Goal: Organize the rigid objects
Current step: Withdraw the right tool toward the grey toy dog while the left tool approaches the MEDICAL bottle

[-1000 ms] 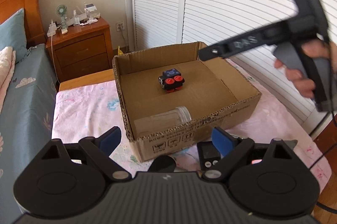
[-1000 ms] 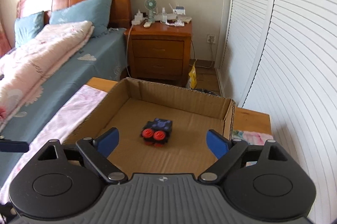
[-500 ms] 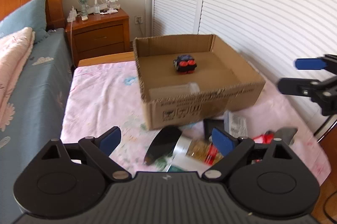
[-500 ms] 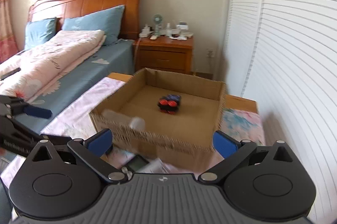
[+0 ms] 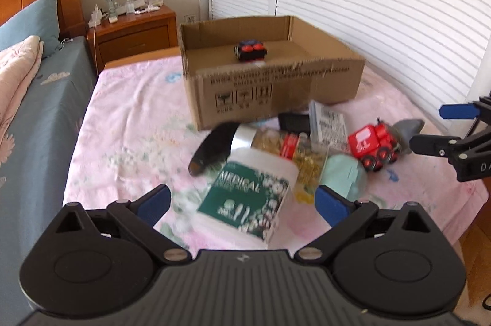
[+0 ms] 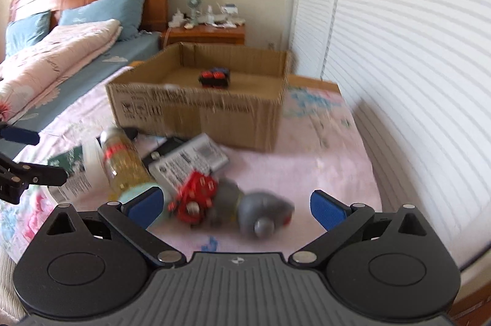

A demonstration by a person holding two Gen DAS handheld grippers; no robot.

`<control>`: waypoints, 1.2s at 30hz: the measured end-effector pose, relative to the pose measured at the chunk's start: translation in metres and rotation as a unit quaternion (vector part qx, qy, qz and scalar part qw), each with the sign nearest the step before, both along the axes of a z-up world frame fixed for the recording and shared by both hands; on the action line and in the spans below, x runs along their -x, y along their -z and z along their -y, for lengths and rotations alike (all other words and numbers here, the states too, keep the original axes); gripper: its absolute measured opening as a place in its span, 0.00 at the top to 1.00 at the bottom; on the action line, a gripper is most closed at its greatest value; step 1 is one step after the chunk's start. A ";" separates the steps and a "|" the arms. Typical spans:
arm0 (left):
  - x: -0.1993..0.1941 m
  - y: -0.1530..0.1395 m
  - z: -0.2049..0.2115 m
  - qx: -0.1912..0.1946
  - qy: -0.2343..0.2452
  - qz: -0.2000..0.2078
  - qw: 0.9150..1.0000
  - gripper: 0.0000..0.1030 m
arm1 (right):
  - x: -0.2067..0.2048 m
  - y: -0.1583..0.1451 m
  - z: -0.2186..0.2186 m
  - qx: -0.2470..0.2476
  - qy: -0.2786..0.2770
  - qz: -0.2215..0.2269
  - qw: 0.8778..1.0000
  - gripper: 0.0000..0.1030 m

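An open cardboard box (image 5: 276, 86) (image 6: 196, 108) stands on the pink-sheeted table with a black and red toy (image 5: 250, 49) (image 6: 214, 77) inside. In front of it lies a pile: a white MEDICAL bottle (image 5: 251, 197), a jar of yellow capsules (image 5: 285, 145) (image 6: 122, 163), a red toy truck (image 5: 373, 146) (image 6: 193, 197), a grey toy (image 6: 260, 212), a white packet (image 6: 190, 163), a black curved piece (image 5: 211, 148) and a mint-green item (image 5: 345, 175). My left gripper (image 5: 242, 203) is open just before the white bottle. My right gripper (image 6: 234, 207) is open over the red truck and grey toy.
A bed with a blue sheet (image 5: 36, 111) and pink quilt (image 6: 46, 56) lies left of the table. A wooden nightstand (image 5: 135, 31) with a small fan stands behind. White louvred doors (image 5: 368, 3) run along the right. The table's right edge (image 5: 472, 203) drops to wooden floor.
Both grippers have pulled back and down from over the box, towards the pile of objects in front of it. Both stay open and empty.
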State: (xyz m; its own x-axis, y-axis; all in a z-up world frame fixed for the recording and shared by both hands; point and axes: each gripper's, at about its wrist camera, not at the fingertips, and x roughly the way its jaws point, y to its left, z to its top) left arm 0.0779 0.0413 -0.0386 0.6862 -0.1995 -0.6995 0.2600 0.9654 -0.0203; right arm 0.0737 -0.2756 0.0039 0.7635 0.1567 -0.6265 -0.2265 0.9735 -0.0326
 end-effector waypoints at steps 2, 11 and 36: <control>0.002 0.008 0.000 -0.008 -0.004 -0.002 1.000 0.03 | 0.002 0.008 0.003 -0.008 0.016 -0.007 1.000 0.00; 0.002 0.032 -0.003 -0.029 -0.037 -0.009 0.999 0.03 | -0.005 0.017 0.017 -0.046 0.062 -0.024 0.997 0.00; -0.013 0.041 -0.044 -0.014 -0.132 -0.038 0.990 0.03 | -0.022 0.032 0.071 -0.025 0.157 -0.043 0.986 0.00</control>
State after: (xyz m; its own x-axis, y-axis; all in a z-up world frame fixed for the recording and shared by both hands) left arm 0.0910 0.0849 -0.0791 0.6573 0.0011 -0.7537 -0.0033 1.0000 -0.0014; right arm 0.0957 -0.3465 -0.0278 0.7230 -0.0464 -0.6893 0.0866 0.9960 0.0239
